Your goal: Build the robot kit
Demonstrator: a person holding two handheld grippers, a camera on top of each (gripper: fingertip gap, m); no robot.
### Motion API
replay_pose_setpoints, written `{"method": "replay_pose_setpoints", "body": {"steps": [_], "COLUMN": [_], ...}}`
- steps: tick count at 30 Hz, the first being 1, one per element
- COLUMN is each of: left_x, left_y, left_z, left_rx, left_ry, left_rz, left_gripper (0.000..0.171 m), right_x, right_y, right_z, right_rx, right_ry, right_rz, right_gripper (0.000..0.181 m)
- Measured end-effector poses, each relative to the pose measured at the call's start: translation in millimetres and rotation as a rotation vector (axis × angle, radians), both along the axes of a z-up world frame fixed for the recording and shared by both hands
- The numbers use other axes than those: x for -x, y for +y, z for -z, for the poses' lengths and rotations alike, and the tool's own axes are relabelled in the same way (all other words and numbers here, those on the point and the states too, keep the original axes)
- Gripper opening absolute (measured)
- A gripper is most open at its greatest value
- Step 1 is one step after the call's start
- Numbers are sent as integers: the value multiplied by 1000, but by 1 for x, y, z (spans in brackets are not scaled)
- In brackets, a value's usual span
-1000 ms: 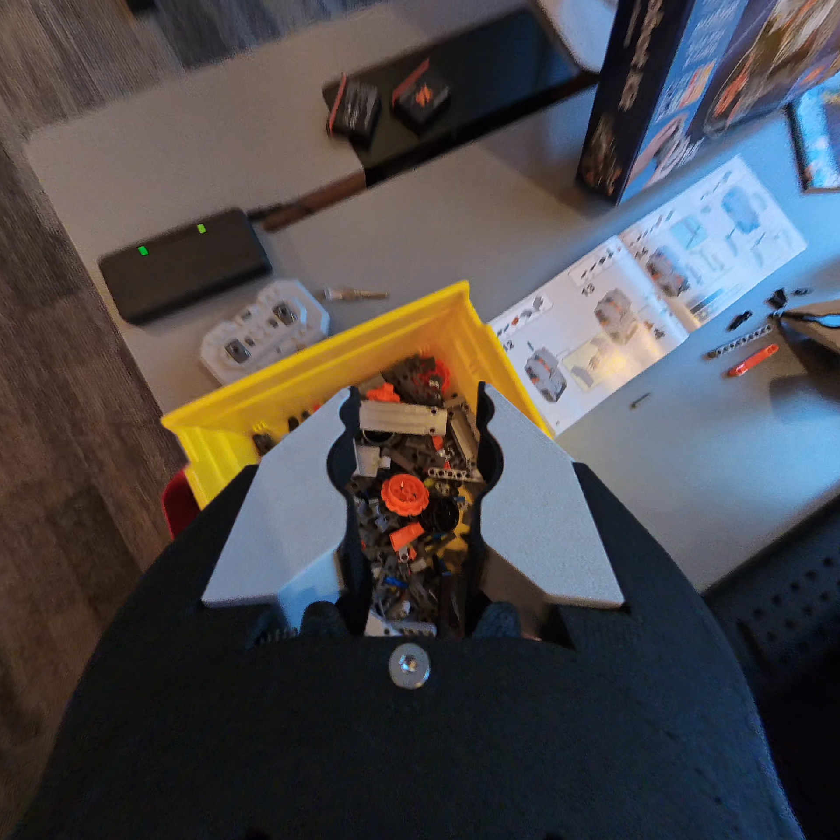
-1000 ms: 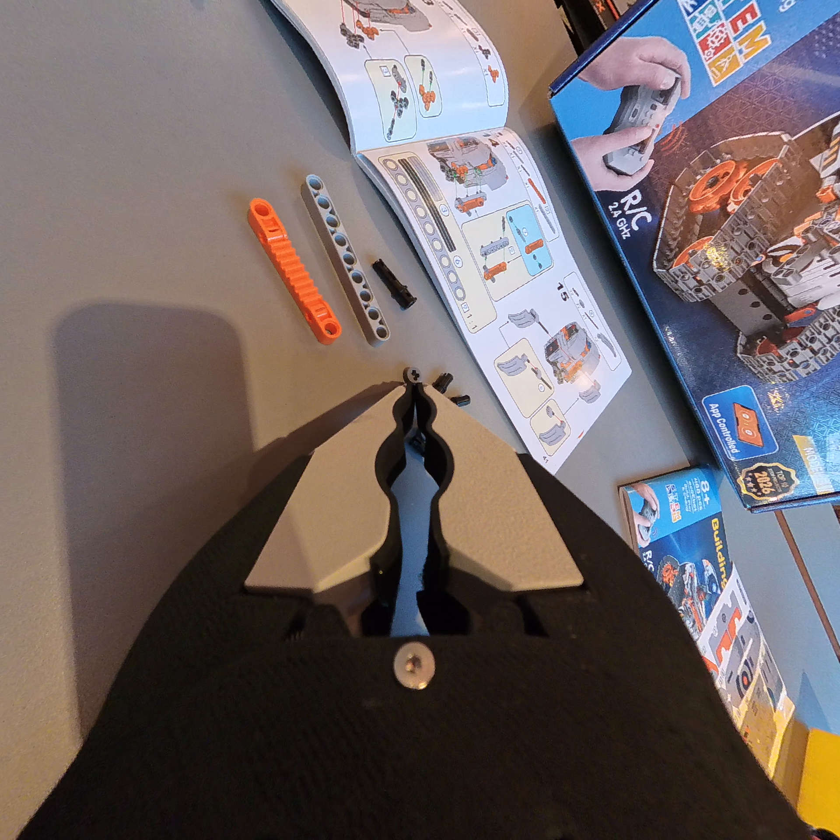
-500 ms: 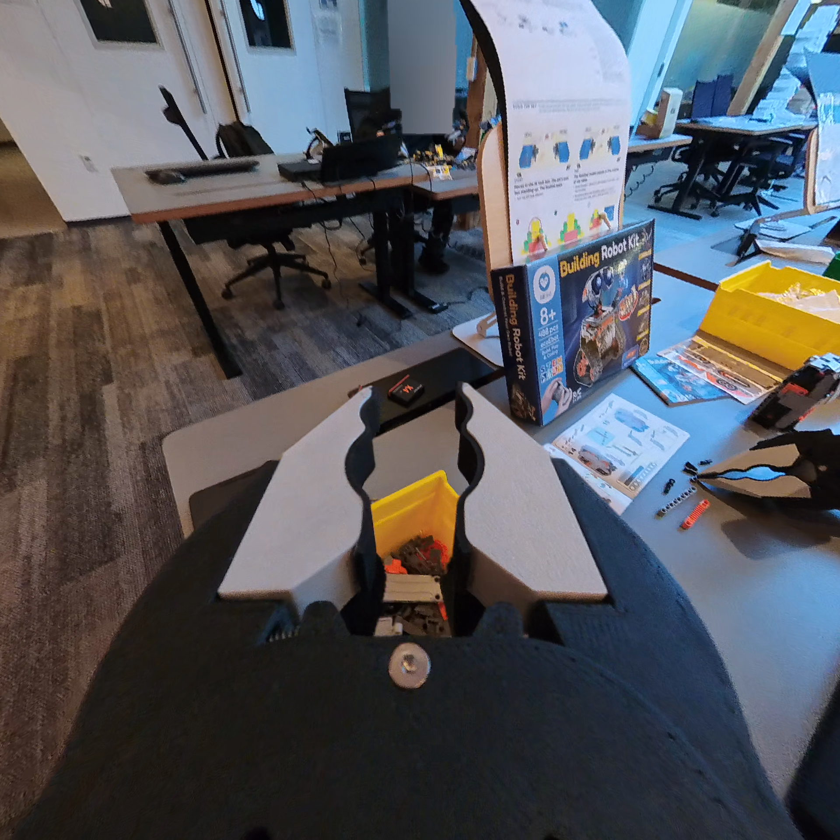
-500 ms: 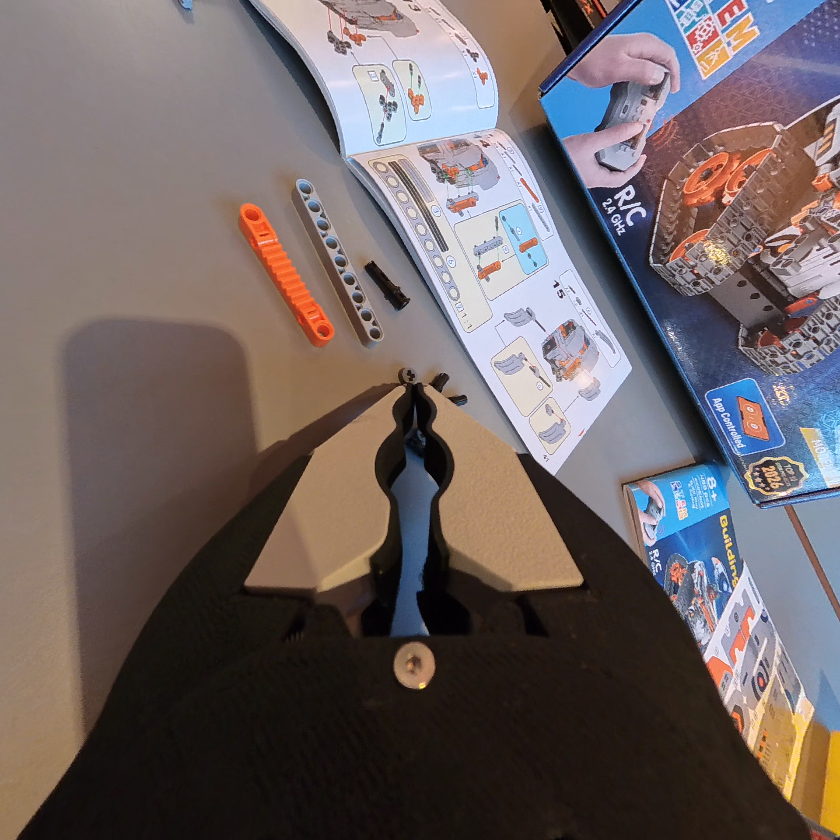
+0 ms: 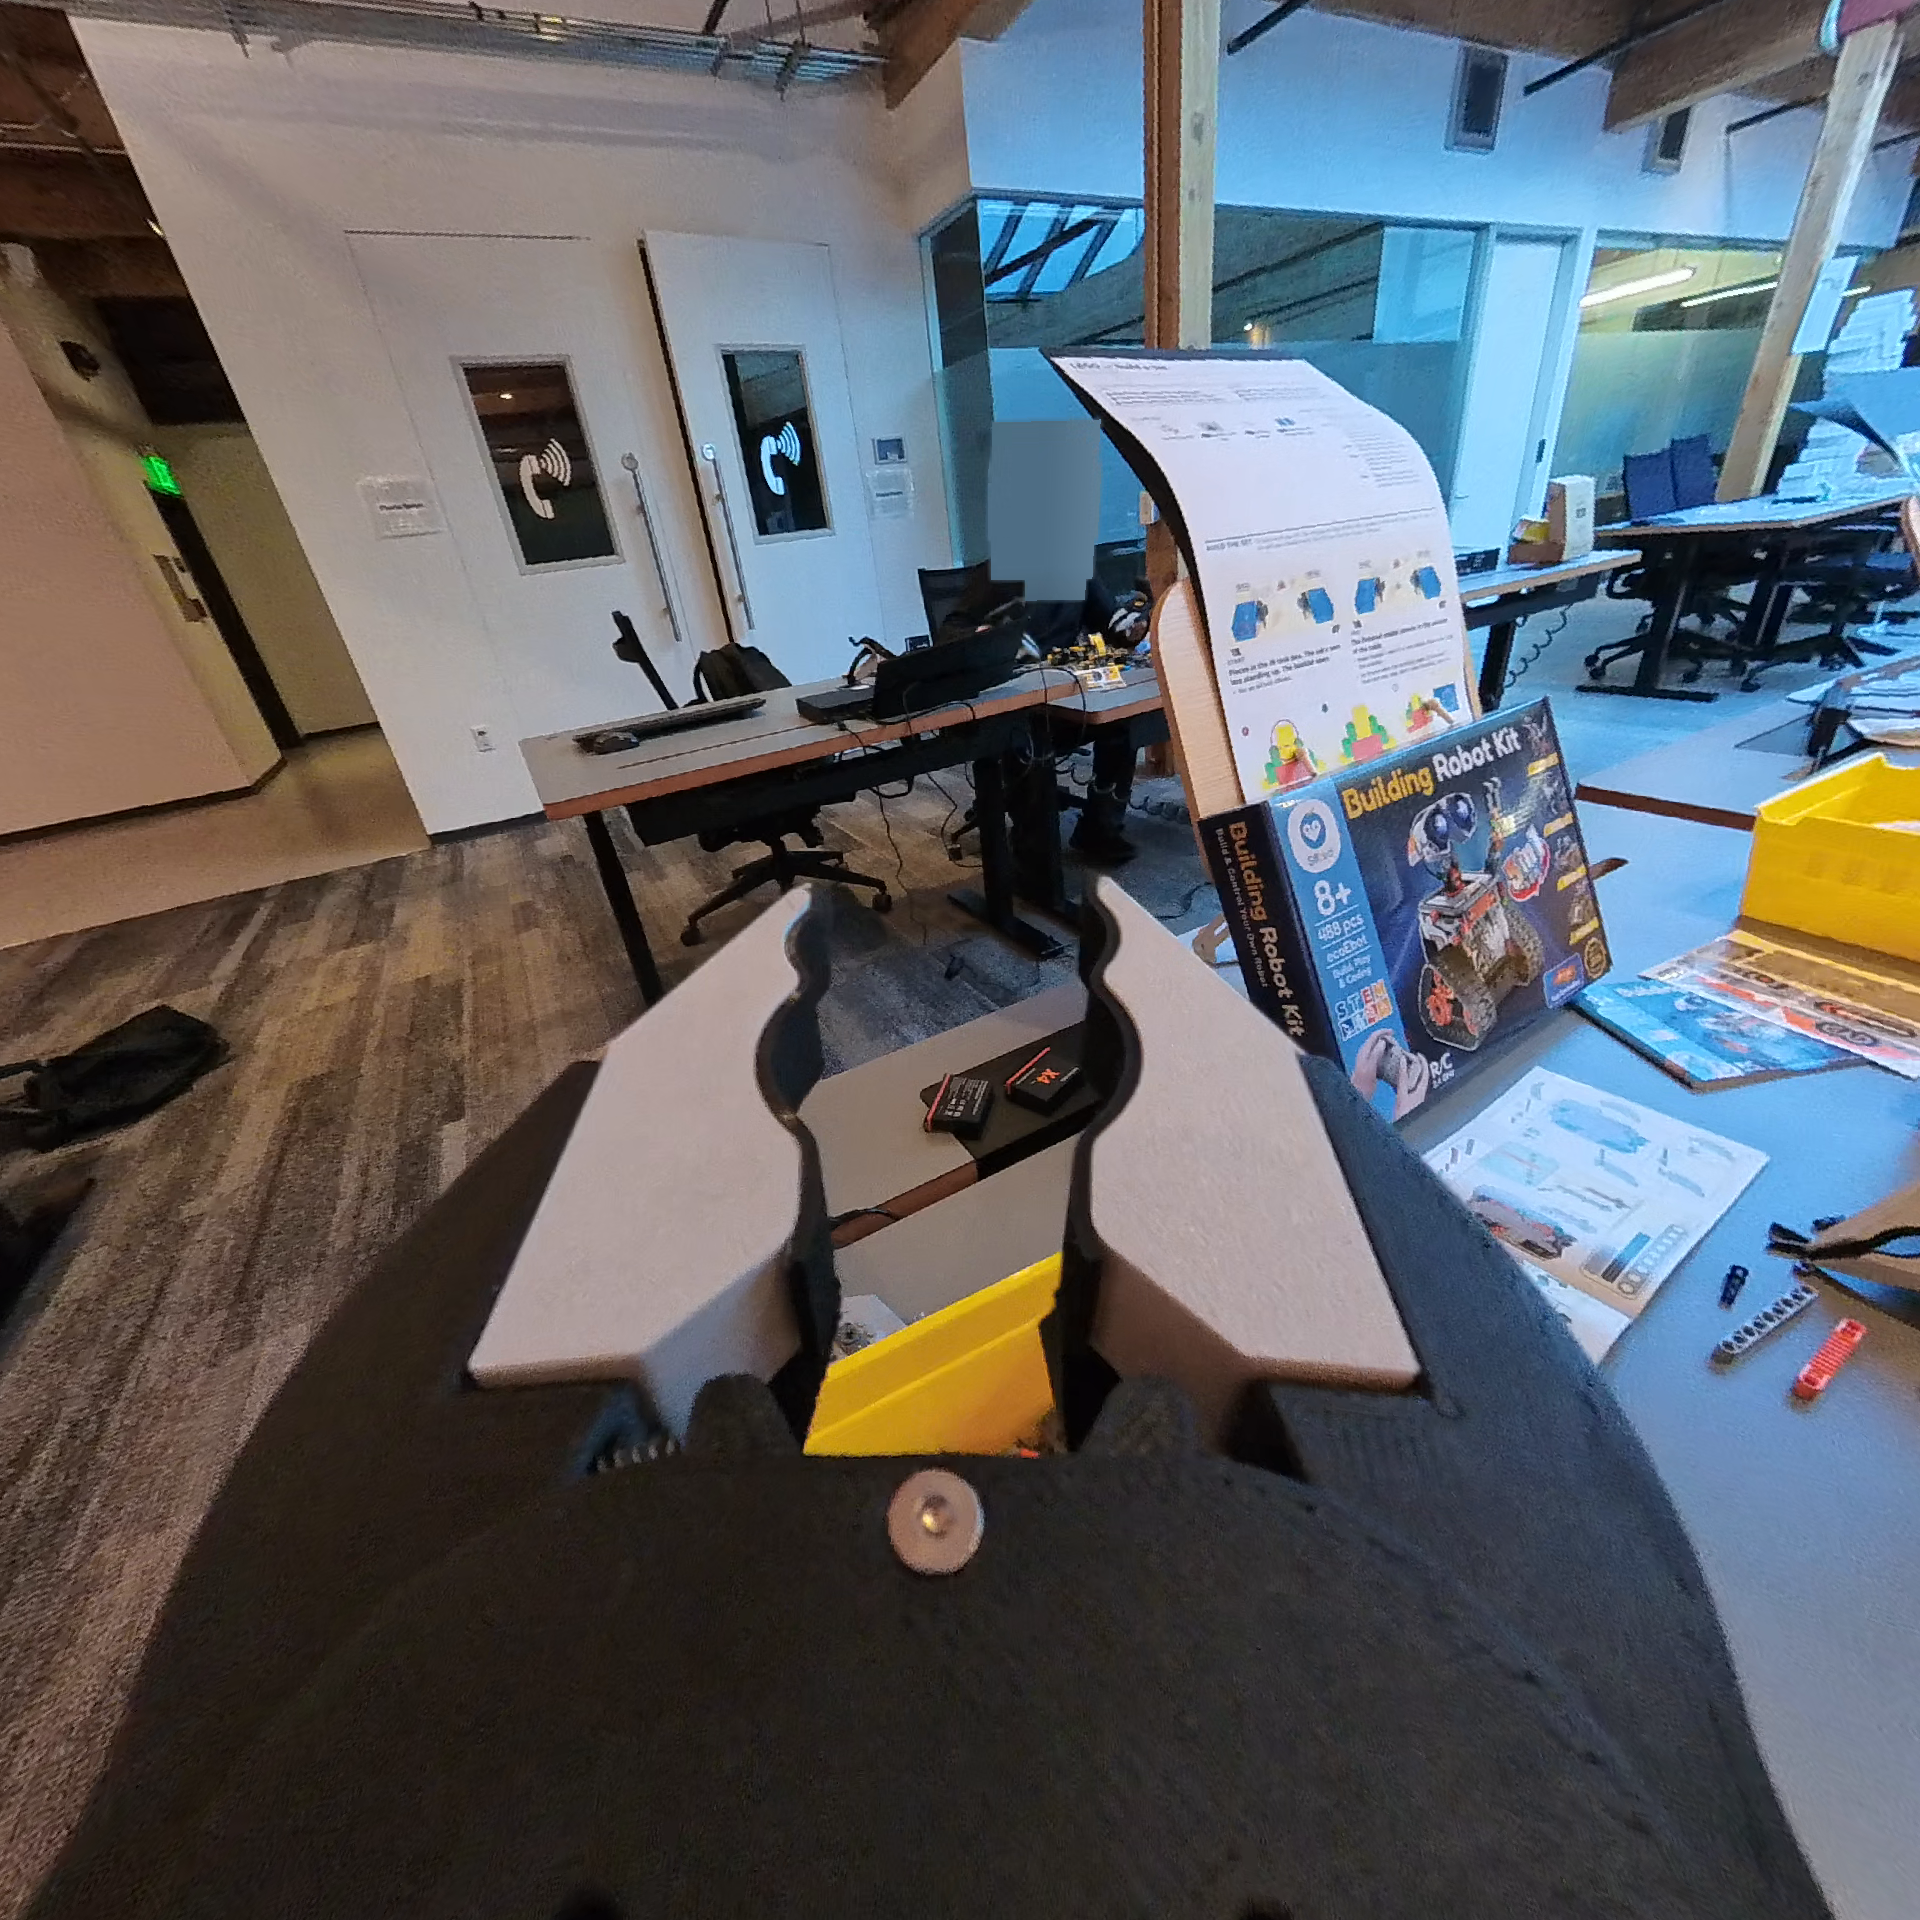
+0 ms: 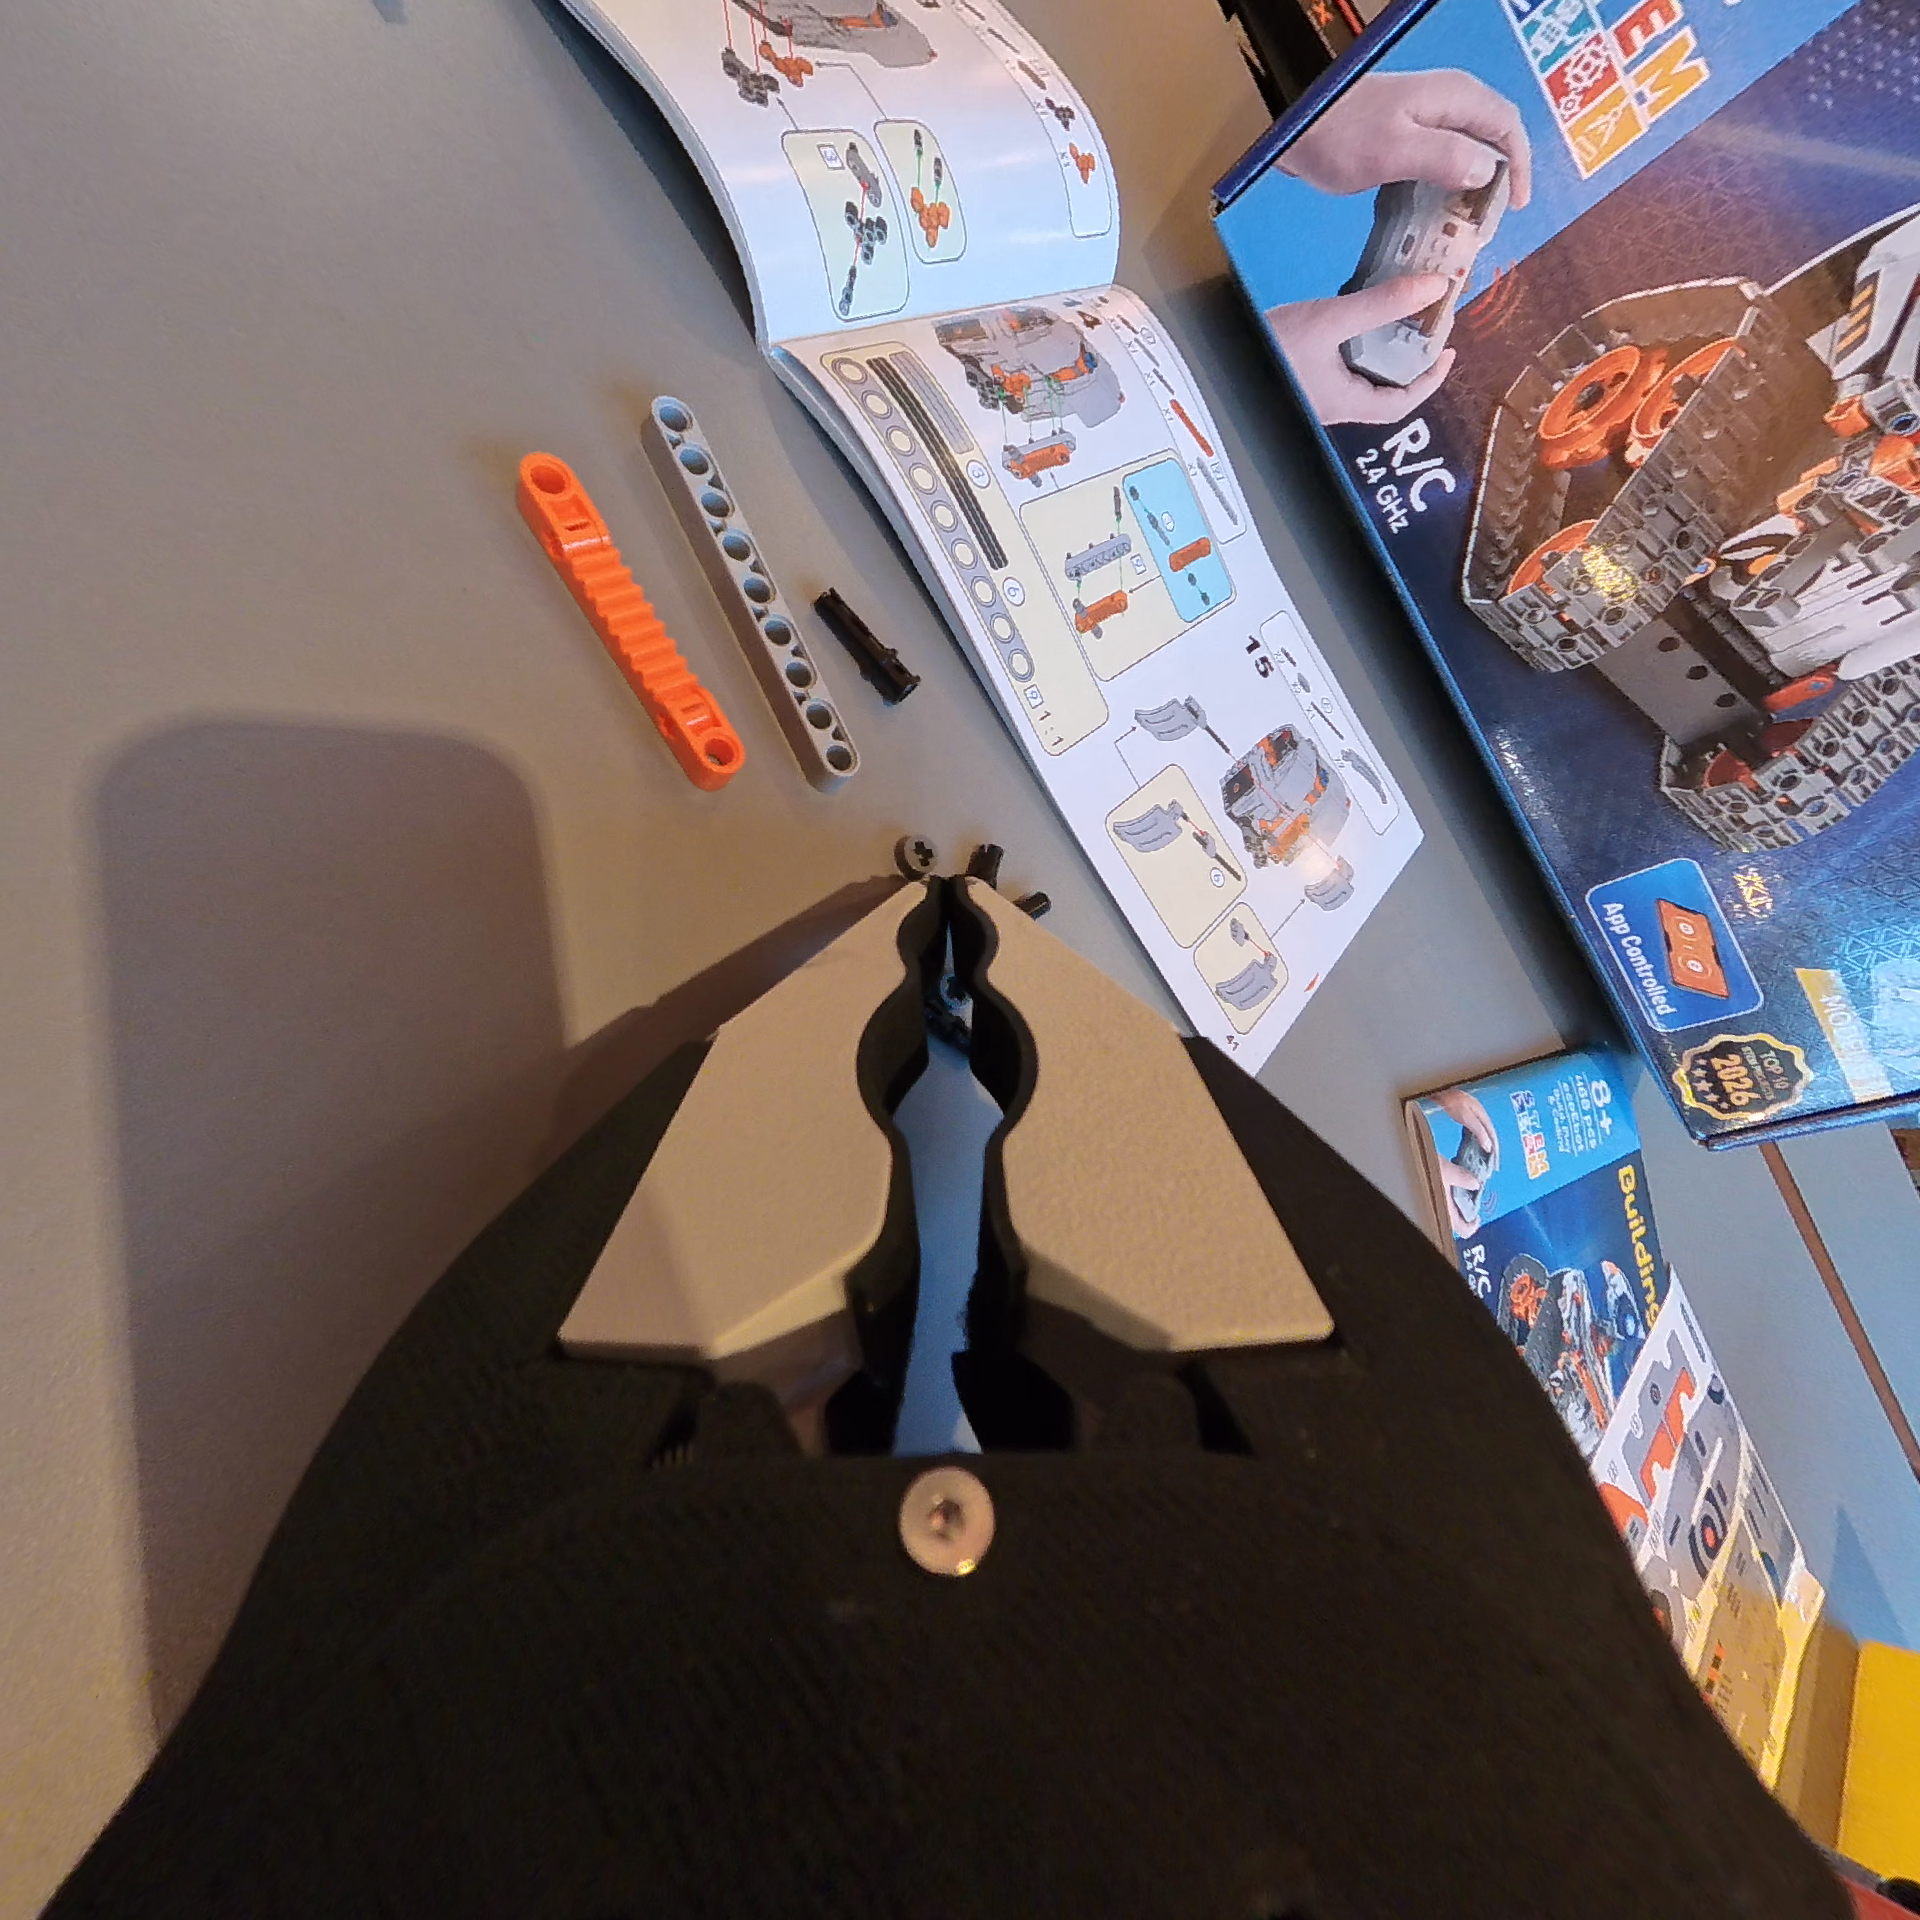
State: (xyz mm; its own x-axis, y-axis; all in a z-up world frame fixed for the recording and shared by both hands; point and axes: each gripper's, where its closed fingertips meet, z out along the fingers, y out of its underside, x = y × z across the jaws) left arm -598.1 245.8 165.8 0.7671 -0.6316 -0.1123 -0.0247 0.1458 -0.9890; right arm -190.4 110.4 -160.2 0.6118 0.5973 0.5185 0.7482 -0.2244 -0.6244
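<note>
On the grey table (image 6: 312,312), set out with building-kit parts:
Left gripper (image 5: 945,935): raised and level, jaws spread wide, nothing between them; a second ago it looked straight down into the bin.
Yellow bin (image 5: 935,1361): only a strip of its wall shows low between the left fingers (image 5: 665,1174); its loose parts, plain earlier, are nearly out of sight.
Two black packs (image 5: 1003,1091): on the dark pad beyond the bin, seen through the gap.
Kit box (image 5: 1434,925): upright, right of the left gripper.
Right gripper (image 6: 948,883): tips pinched together at the table, position unchanged; whether they grip a piece, I cannot tell.
Small grey pin (image 6: 916,852): just ahead of the right tips.
Orange toothed bar (image 6: 629,623): beside the grey holed beam (image 6: 753,592), roughly parallel, apart.
Black peg (image 6: 865,645): between beam and open instruction booklet (image 6: 1091,582).
</note>
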Motion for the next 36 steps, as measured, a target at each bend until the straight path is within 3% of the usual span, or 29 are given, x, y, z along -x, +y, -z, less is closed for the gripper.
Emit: {"method": "replay_pose_setpoints", "body": {"steps": [3,6,9,17,19,21,24,29,32,36], "left_x": [-5,-9,-7,6,2,1,10,16,16,7], "left_y": [0,-3,-4,-6,-5,-3,1,5,9,11], "left_z": [5,5,0,-9,-4,-4,-7,-5,5,20], "left_rx": [24,-10,-80,-300,-287,-289,-295,-304,-323,-311], "left_ry": [12,21,23,93,140,141,132,217,351,447], "left_rz": [33,80,90,-74,-79,-102,-180,-257,-302,-268], "left_gripper": [30,0,0,1,17,22,0,0,0,0], "right_x": [0,-1,-1,-1,-2,-2,-2,-2,-3,-3], "right_y": [0,0,1,1,1,1,0,0,0,0], "right_z": [0,0,0,0,0,0,0,0,0,0], "right_rx": [0,-1,-2,-3,-4,-3,-3,-2,-1,-1], "right_ry": [2,2,3,-1,-3,-3,-4,-5,-5,-6], "right_rz": [2,4,5,7,7,7,8,9,9,9], "right_gripper": [0,0,0,0,0,0,0,0,0,0]}}
